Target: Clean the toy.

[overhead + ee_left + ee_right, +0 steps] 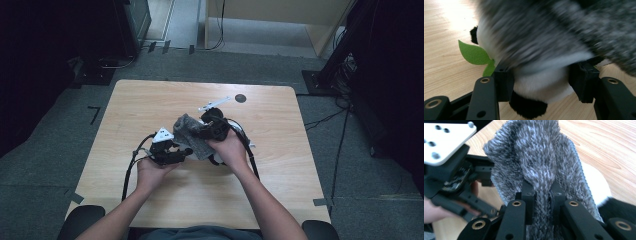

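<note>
My left gripper [540, 82] clamps the plush toy's [541, 82] white body on the table [280, 190]; my right gripper [543, 192] pinches a fold of grey fuzzy cloth [536, 157] covering it.

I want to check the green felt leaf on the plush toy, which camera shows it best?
The left gripper view: the green leaf lies sharp against the wood beside the plush toy. The other views show grey fuzzy cloth there, no leaf discernible.

Dim room, bright table

Glare whitens the table [446, 15] at its far-left corner; the grey fur [554, 32] nearby is motion-blurred.
</note>
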`<state>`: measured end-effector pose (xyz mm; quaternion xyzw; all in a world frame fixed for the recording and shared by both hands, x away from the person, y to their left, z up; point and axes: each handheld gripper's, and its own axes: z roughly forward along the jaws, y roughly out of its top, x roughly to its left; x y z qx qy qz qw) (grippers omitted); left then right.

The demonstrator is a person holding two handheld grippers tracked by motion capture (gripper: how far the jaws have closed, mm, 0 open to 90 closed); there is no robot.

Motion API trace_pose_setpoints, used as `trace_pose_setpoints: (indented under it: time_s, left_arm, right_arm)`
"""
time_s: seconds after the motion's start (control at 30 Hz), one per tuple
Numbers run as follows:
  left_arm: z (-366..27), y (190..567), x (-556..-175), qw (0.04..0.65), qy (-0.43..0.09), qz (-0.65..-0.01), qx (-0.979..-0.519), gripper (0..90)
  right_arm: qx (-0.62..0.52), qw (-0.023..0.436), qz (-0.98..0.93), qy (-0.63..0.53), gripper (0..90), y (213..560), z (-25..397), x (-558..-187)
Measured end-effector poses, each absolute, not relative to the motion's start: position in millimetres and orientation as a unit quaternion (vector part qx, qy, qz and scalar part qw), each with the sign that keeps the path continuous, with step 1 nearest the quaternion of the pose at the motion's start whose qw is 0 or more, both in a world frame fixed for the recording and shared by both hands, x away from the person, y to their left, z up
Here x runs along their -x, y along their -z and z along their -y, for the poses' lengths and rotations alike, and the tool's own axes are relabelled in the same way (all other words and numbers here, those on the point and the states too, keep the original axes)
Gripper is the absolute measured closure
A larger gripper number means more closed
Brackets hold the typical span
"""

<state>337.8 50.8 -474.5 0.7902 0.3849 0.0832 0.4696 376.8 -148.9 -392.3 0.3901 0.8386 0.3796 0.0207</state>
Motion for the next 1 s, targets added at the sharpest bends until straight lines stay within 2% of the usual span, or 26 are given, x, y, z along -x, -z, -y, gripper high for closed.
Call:
trace_pose_setpoints:
  time_s: [0.2, 0.43, 0.67, 1.0]
  left_arm:
    - [-50.7, 475.1, -338.0, 0.469, -0.082, -0.385, -0.791, 43.5]
    - [-49.8, 475.2, -338.2, 0.468, -0.079, -0.38, -0.794, 44.5]
    - [-49.7, 474.3, -339.1, 0.464, -0.077, -0.382, -0.796, 45.7]
    - [-49.3, 474.7, -339.8, 0.467, -0.076, -0.381, -0.794, 46.5]
  right_arm:
    - [-0.38, 0.057, -0.854, -0.351, 79.1, 401.1, 139.0, -379.5]
    - [-0.384, 0.056, -0.849, -0.358, 78.3, 402.1, 153.2, -375.8]
    - [-0.403, 0.063, -0.841, -0.355, 78.0, 399.2, 180.2, -368.9]
    - [-0.437, 0.08, -0.813, -0.376, 78.5, 392.2, 240.4, -350.9]
